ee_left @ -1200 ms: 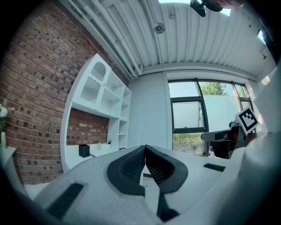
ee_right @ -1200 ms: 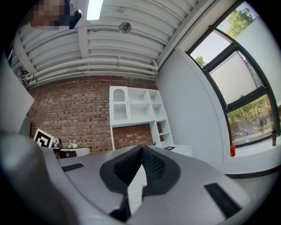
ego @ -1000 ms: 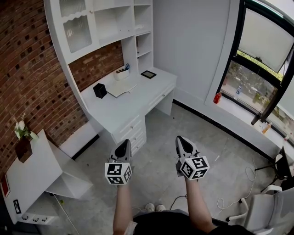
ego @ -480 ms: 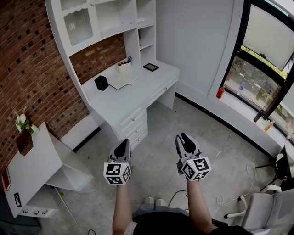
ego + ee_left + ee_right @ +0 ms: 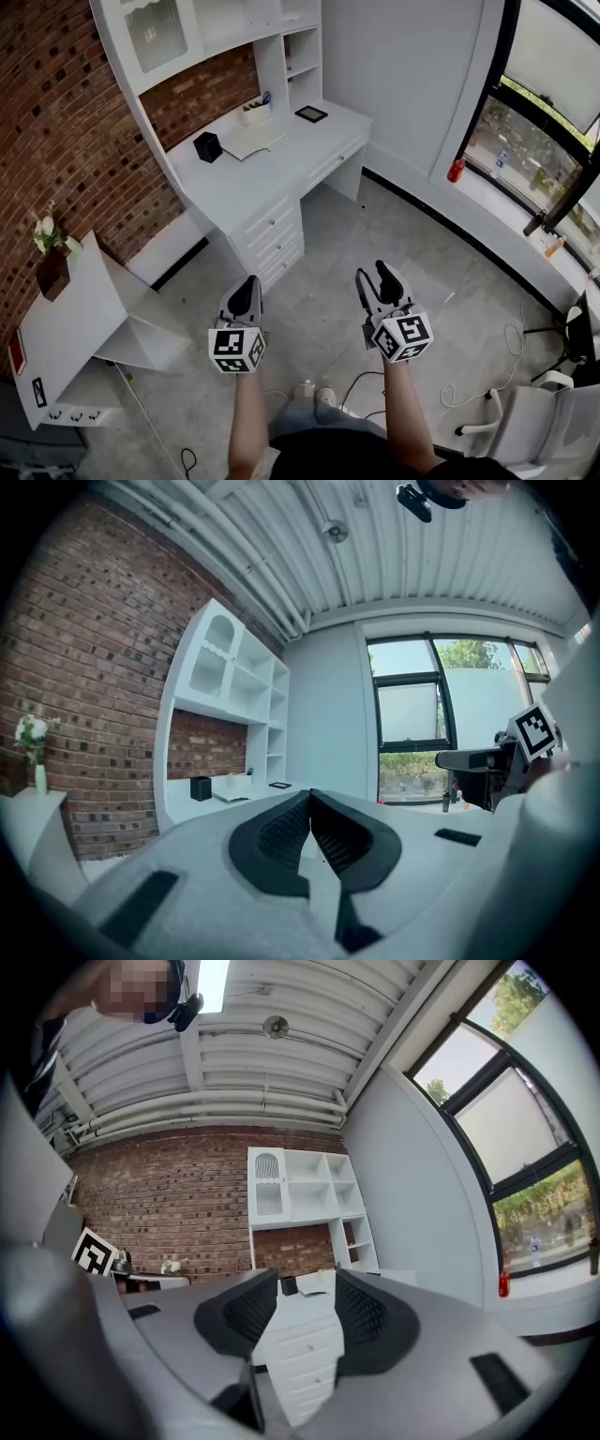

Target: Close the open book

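Observation:
The open book (image 5: 251, 141) lies flat on the white desk (image 5: 281, 183) far ahead, its pages pale; it also shows small in the left gripper view (image 5: 234, 797) and between the jaws in the right gripper view (image 5: 315, 1282). Both grippers hang over the grey floor, well short of the desk. My left gripper (image 5: 248, 283) is shut, its pads meeting at the tips with nothing in them. My right gripper (image 5: 376, 276) is open; its jaws have just been opening, and nothing is between them.
On the desk stand a black box (image 5: 207, 146), a pen holder (image 5: 253, 111) and a dark tablet (image 5: 311, 114). A white side table (image 5: 66, 323) with a plant (image 5: 49, 248) is at the left. A red bottle (image 5: 456, 171) stands by the window, an office chair (image 5: 548, 427) at the lower right.
The right gripper's jaws have gone from shut to open. Both grippers sit a little lower in the head view, and the desk has shifted up in the frame.

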Demonstrator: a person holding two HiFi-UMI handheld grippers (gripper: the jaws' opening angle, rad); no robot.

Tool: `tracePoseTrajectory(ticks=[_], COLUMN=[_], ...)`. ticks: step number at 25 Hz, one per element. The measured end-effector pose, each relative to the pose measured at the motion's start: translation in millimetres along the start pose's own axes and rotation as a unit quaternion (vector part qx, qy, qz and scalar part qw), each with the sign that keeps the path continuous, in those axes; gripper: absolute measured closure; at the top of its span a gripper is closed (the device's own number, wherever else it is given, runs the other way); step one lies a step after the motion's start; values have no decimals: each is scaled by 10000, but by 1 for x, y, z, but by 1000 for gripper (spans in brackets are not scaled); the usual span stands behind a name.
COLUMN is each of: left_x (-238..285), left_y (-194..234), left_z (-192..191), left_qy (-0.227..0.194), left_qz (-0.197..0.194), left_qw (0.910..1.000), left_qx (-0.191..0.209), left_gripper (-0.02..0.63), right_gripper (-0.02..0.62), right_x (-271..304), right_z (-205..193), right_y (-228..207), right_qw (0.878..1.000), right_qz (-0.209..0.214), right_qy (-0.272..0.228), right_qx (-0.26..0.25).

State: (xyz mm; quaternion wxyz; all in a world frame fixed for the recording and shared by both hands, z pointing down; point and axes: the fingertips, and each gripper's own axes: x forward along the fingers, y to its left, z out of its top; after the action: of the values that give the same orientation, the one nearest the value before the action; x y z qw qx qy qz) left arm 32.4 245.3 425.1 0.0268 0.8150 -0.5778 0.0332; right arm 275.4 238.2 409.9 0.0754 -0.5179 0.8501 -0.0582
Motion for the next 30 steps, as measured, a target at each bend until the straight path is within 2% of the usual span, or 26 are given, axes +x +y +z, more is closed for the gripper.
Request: tracePoseTrajectory(ticks=[9,15,22,26,30], left_x=[-4,17,75,129,192], left_y=[3,21,57,93,145], left_z=[11,40,64,60,51], left_qy=[-165,-466,-739,-762,-749], left_qz=[196,326,360,401,511], left_qw=[9996,9982,9963,9959,9957], left_qx=[98,194,261,273,184], left_gripper=[597,597,597,597,597], right_gripper=[422,422,422,422,422], right_x=[-1,27,105,169,255], right_z=[16,31,48,37,20], right_y=[-5,-15,-25,-38,-53], right_qw=[9998,9992,9976,9970,9976], right_qz=[84,149,314,418,464], right_qy=[-169,-320,-482,-497,-403], right_qx=[-65,-172,-390,-432,-323])
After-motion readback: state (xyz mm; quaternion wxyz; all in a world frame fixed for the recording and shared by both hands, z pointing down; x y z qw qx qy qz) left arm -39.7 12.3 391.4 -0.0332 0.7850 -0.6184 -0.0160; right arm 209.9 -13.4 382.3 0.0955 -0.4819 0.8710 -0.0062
